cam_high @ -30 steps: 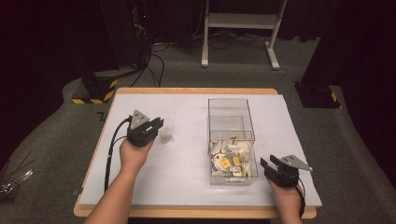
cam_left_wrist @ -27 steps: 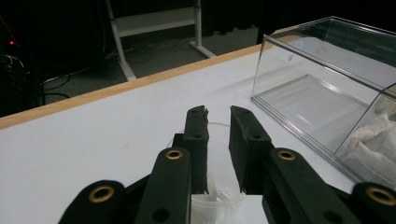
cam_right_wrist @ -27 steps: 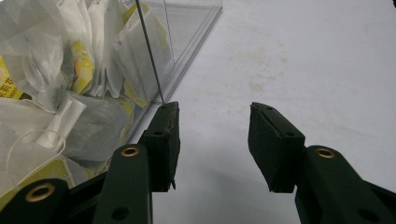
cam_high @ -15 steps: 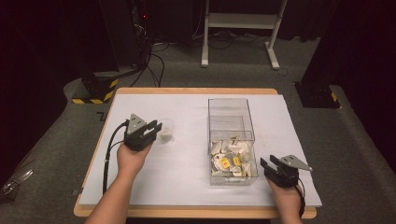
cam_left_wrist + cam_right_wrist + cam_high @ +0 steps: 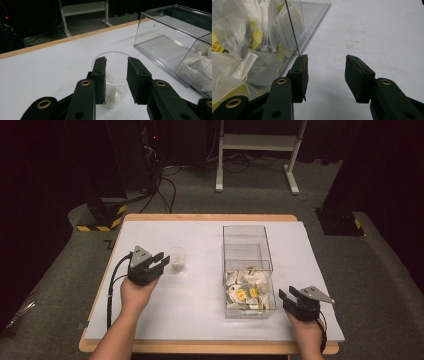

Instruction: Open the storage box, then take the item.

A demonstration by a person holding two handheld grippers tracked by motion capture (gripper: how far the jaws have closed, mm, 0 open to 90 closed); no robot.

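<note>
Dark floor rings my white counter [image 5: 200, 295]; my left gripper [image 5: 159, 262] stands part-open, empty, clear plastic cup [image 5: 176, 259] just ahead toward the counter's right edge; right gripper [image 5: 289, 297] gapes empty beside the tea-bag box [image 5: 247, 270].

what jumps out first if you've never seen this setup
A clear plastic box stands right of centre on the white table, its near end heaped with white and yellow tea bags. Left of it stands a small clear cup, and the left claw points at it with its jaws open; the left gripper view shows the cup between them. The right claw rests open beside the box's near right corner.
</note>
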